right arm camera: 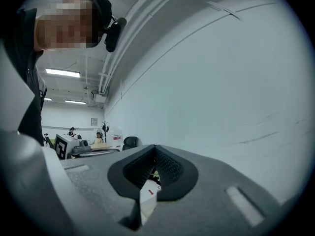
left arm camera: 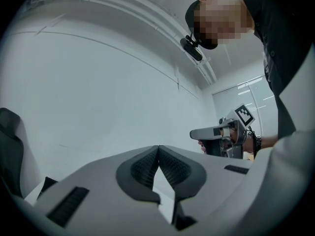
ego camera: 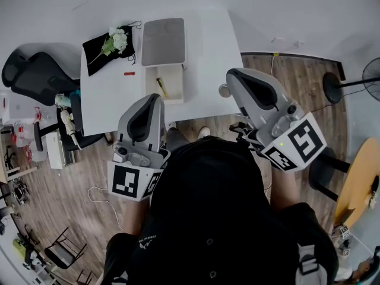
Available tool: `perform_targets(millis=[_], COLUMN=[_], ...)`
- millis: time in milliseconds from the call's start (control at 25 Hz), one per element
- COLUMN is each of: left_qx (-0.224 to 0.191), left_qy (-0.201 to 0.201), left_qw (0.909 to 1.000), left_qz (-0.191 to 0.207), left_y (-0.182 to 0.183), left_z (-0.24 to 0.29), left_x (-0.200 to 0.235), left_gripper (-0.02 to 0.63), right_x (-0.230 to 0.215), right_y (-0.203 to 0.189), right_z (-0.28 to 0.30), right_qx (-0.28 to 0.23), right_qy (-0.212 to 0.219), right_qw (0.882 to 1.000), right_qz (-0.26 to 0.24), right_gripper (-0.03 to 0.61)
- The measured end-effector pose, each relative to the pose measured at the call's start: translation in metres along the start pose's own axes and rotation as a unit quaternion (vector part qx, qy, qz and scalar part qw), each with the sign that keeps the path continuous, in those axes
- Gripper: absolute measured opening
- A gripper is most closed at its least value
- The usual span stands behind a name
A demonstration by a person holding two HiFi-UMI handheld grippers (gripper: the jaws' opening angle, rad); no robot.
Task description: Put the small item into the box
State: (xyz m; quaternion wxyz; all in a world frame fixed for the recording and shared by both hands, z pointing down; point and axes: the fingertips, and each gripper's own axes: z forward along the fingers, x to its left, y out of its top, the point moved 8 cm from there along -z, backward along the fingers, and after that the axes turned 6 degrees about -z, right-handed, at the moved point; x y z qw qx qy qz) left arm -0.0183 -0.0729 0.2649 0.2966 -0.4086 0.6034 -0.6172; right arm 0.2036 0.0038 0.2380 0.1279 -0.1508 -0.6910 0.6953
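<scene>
The left gripper (ego camera: 155, 98) is held up in front of the person's chest, its jaws closed tip to tip with nothing between them; the left gripper view shows the two dark pads meeting at a point against a bare wall. The right gripper (ego camera: 233, 76) is raised beside it at 3 o'clock, and its jaws are likewise pressed together and empty.

In the head view, the open white box (ego camera: 176, 83) sits just past the left gripper's tip at 12 o'clock, on the near edge of the white table (ego camera: 208, 46). A slim yellow thing (ego camera: 161, 87) lies inside it. From the right gripper's tip the box is at 9 o'clock.

The small red item (ego camera: 129, 73) lies on the bare tabletop outside the box, close to its left wall, at about 11 o'clock from the left gripper and well apart from both grippers. A small red mark on a white surface also shows through the narrow gap under the closed pads in the right gripper view.

Beyond the box at 12 o'clock is a grey lid (ego camera: 163, 41), lying flat. I cannot tell whether it touches the box. At 11 o'clock, on the far left corner, a black cloth (ego camera: 98, 55) carries white flowers (ego camera: 119, 39). A black office chair (ego camera: 32, 76) stands off the table at 10 o'clock.
</scene>
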Motion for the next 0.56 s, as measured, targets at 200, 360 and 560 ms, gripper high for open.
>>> perform_targets(millis=[200, 360, 560], left_qx=[-0.004, -0.006, -0.003], left_qy=[0.001, 0.005, 0.007], left_qw=[1.0000, 1.0000, 0.9999], left_qz=[-0.003, -0.005, -0.008], left_y=[-0.002, -0.004, -0.011], left_z=[0.000, 0.000, -0.001], left_x=[0.000, 0.001, 0.000], left_gripper=[0.005, 0.005, 0.005], right_x=[0.000, -0.003, -0.004], right_y=[0.000, 0.001, -0.004], right_z=[-0.001, -0.001, -0.002], right_qx=[0.000, 0.004, 0.008], right_qy=[0.001, -0.002, -0.004], right_qw=[1.000, 1.000, 1.000], right_qz=[-0.003, -0.002, 0.000], right_gripper=[0.005, 0.005, 0.005])
